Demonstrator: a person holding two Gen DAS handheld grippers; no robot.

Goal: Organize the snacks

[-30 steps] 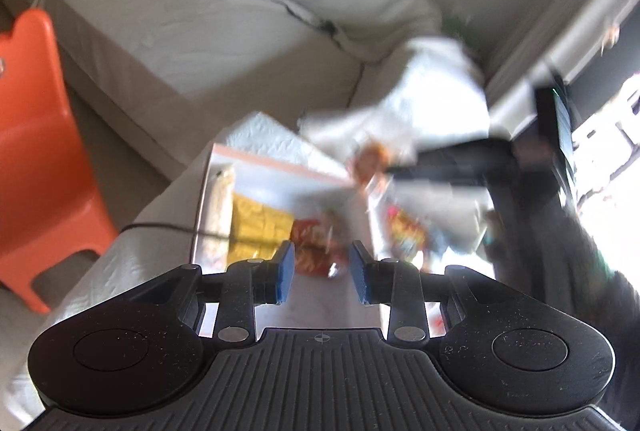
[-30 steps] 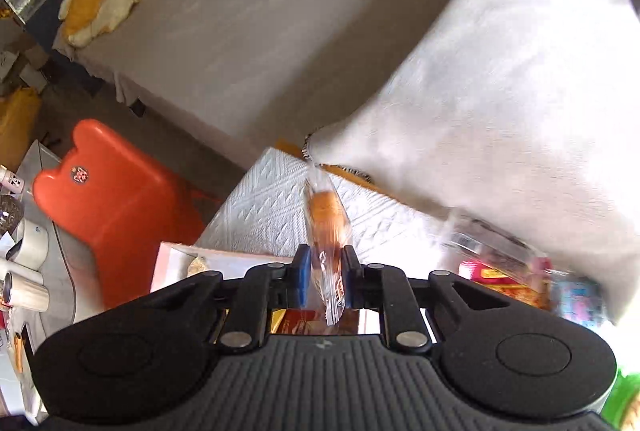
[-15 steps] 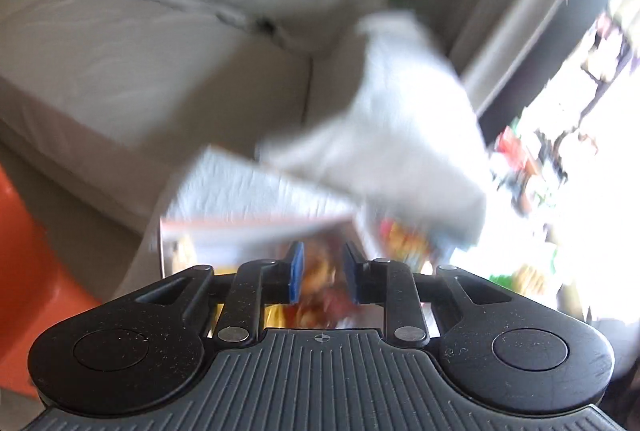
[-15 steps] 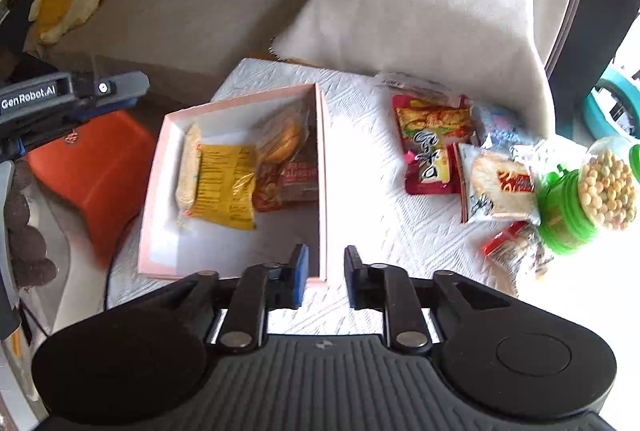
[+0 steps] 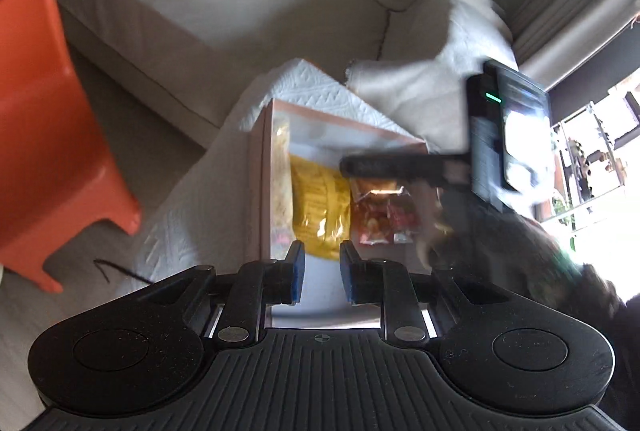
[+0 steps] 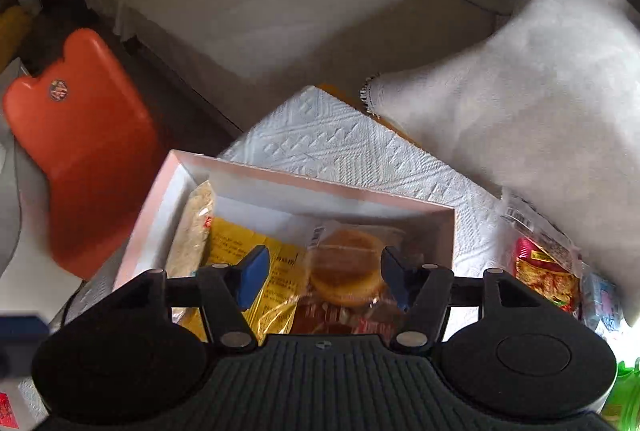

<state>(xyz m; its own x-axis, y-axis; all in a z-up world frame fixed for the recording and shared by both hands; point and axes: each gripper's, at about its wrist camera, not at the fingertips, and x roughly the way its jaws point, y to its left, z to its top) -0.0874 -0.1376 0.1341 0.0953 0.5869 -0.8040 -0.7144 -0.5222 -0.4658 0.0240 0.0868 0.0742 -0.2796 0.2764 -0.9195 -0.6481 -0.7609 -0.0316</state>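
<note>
Right gripper (image 6: 322, 281): jaws spread wide, gripping nothing, poised above the pink box (image 6: 320, 187).
Wrapped round cake (image 6: 346, 267): lies in the box between those fingers, beside the yellow packet (image 6: 256, 251).
Left gripper (image 5: 322, 277): jaws narrowly apart, empty, at the box's near edge.
Red snack pack (image 6: 546, 271): on the tablecloth (image 6: 344, 147), right of the box.

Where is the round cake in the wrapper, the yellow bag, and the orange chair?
round cake (image 6: 347, 267), right wrist view, on the top of the cake through its clear wrapper.
yellow bag (image 5: 318, 203), left wrist view, on the bag's front.
orange chair (image 6: 86, 159), right wrist view, on its backrest.
</note>
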